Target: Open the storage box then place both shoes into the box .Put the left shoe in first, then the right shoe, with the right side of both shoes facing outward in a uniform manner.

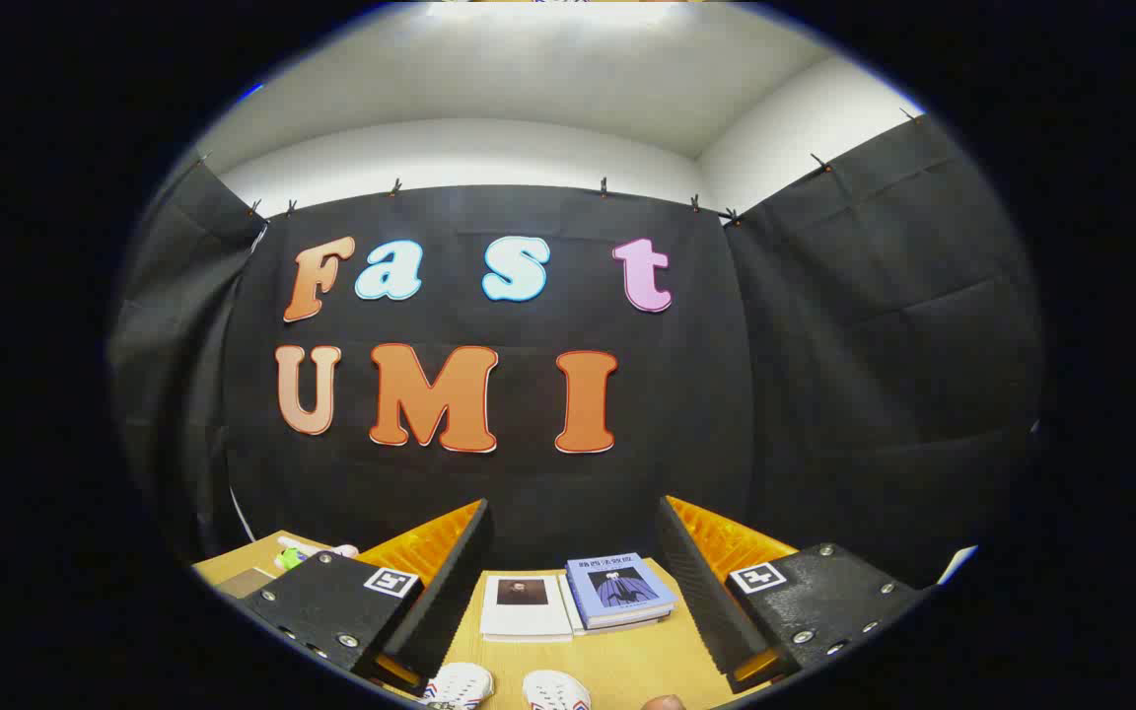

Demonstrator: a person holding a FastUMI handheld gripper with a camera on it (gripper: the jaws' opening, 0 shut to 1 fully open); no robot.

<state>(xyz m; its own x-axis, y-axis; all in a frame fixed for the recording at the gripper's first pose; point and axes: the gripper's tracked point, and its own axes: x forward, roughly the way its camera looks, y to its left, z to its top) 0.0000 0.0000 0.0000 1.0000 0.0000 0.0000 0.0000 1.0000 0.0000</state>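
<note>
My gripper (573, 528) is held high above the wooden table (617, 666), its two fingers wide apart with nothing between them. Two white shoes with red and blue trim sit low between the fingers, close to me: one shoe (460, 685) towards the left finger, the other shoe (556, 690) just right of it. Just their toe ends show.
A white book (526, 606) and a blue book (619, 590) on a small stack lie on the table beyond the shoes, near the black cloth wall. A green and white object (304, 555) lies at the table's far left. A fingertip (664, 702) pokes in beside the shoes.
</note>
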